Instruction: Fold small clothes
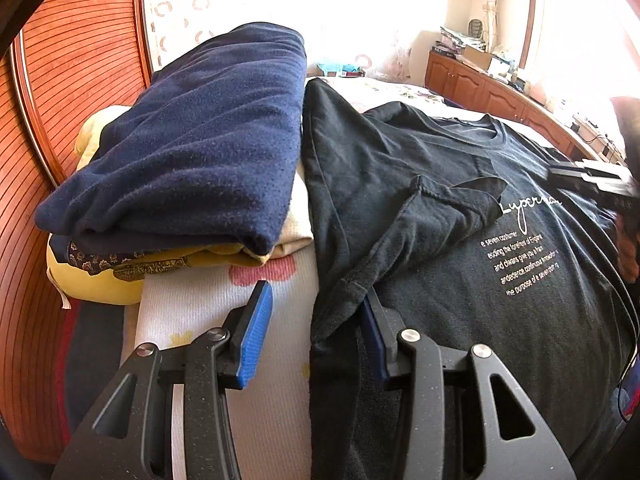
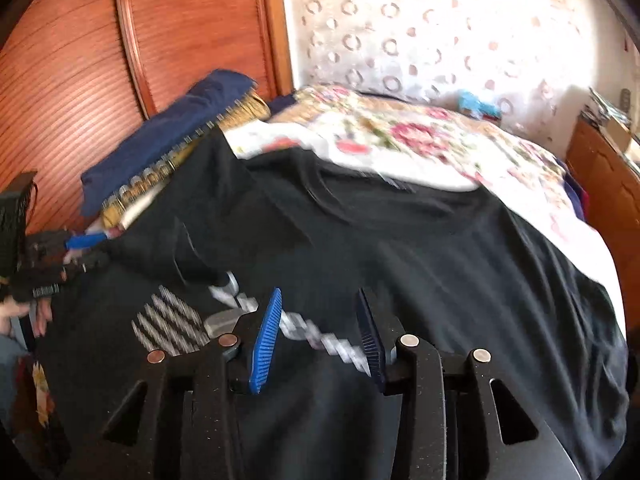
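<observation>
Black T-shirt [image 1: 460, 280] flat on floral bed [image 2: 420, 140], sleeve [image 1: 420, 216] folded inward

This is a bedroom in a home. A bed [image 2: 460, 148] with a flowered cover fills most of the right wrist view, and a black T-shirt [image 1: 460, 240] lies spread over it. At the bed's side stands a stack of folded clothes [image 1: 192, 140], a navy one on top. Behind the stack rises a reddish wooden panel with fine ribbing [image 1: 80, 60]. A patterned curtain [image 2: 440, 28] hangs past the bed with strong daylight coming through. Along the window runs a low wooden cabinet [image 1: 480, 88], its top cluttered with papers and small household things
</observation>
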